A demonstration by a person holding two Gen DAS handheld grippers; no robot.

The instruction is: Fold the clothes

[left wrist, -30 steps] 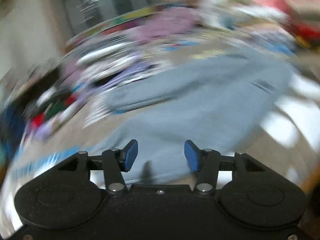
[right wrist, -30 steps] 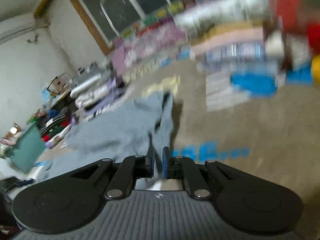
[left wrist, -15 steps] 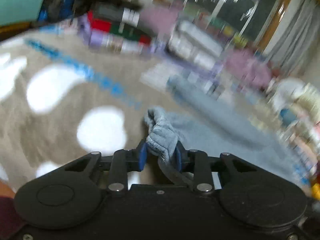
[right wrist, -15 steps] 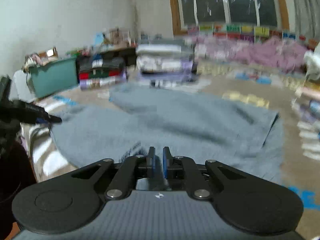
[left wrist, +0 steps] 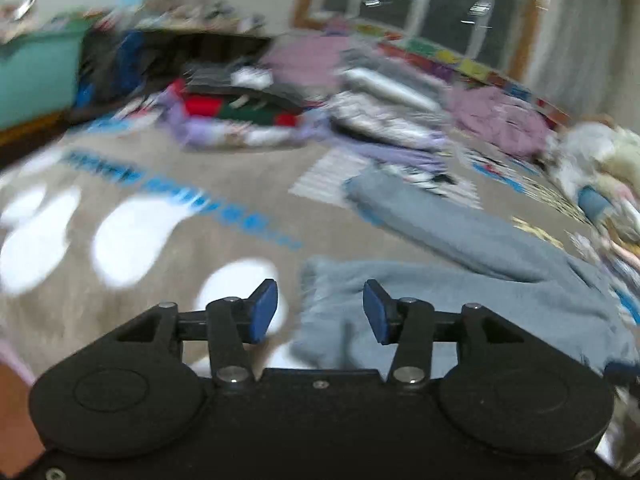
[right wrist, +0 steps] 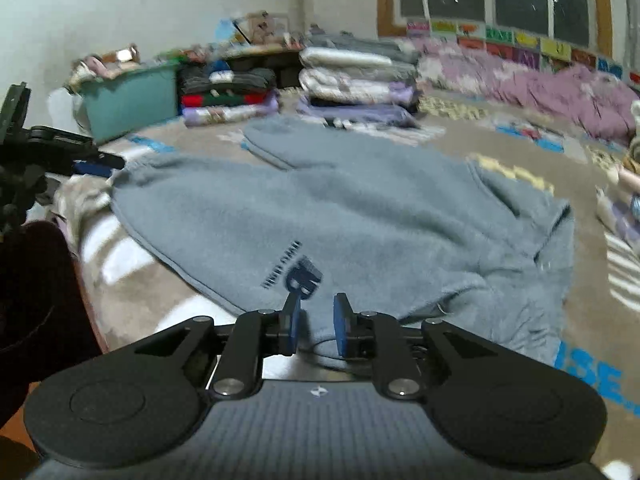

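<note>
Blanket (right wrist: pixel 520 360): brown with white patches and blue lettering, spread as the folding surface
Sweatshirt (right wrist: pixel 340 208): grey-blue, laid flat on the blanket with a sleeve stretched away, likely smoothed out ready for a first fold
Folded stacks (right wrist: pixel 356 80): piled at the far edge, apparently kept out of the way
Left claw (left wrist: pixel 320 310): wide open, empty, poised over the sweatshirt's near corner
Right claw (right wrist: pixel 316 322): parted, gripping nothing, low over the hem by the printed logo

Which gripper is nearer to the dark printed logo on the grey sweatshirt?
Right. The right gripper hovers just before the logo, jaws open. The left gripper is off at the far left edge of the sweatshirt, near its sleeve cuff.
</note>
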